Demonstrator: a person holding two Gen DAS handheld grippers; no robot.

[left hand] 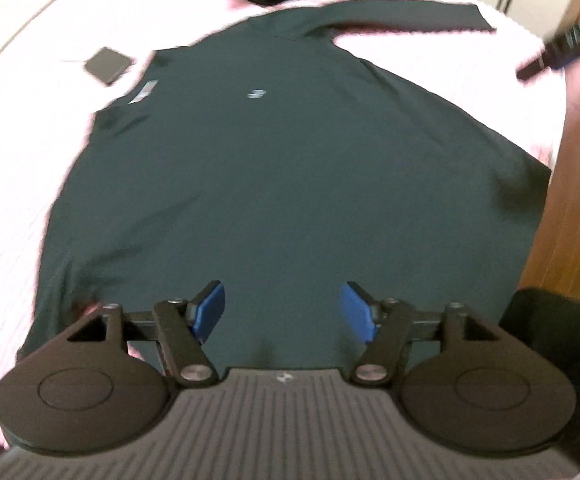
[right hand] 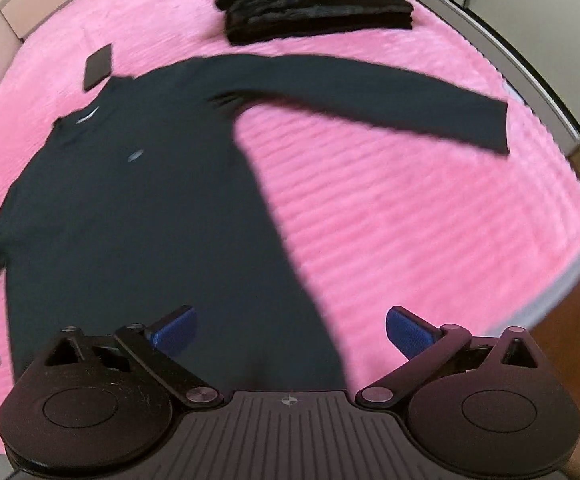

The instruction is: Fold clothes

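A dark green long-sleeved shirt (left hand: 282, 184) lies spread flat on a pink bedspread (left hand: 18, 184), collar away from me, a small pale logo on its chest. One sleeve (right hand: 389, 96) stretches out to the right. My left gripper (left hand: 282, 312) hovers open over the shirt's lower hem, nothing between its blue pads (left hand: 210, 310). My right gripper (right hand: 290, 332) is open above the hem's right corner, also empty. The shirt (right hand: 138, 220) fills the left half of the right wrist view. The right gripper (left hand: 557, 50) shows blurred at the far right of the left wrist view.
A stack of folded dark clothes (right hand: 313, 4) sits at the far side of the bed. A dark phone-like slab (right hand: 98, 66) lies near the shirt's collar. The bedspread (right hand: 429, 220) ends at the right over a wooden floor (left hand: 569, 200). Dark fabric (left hand: 561, 336) is at lower right.
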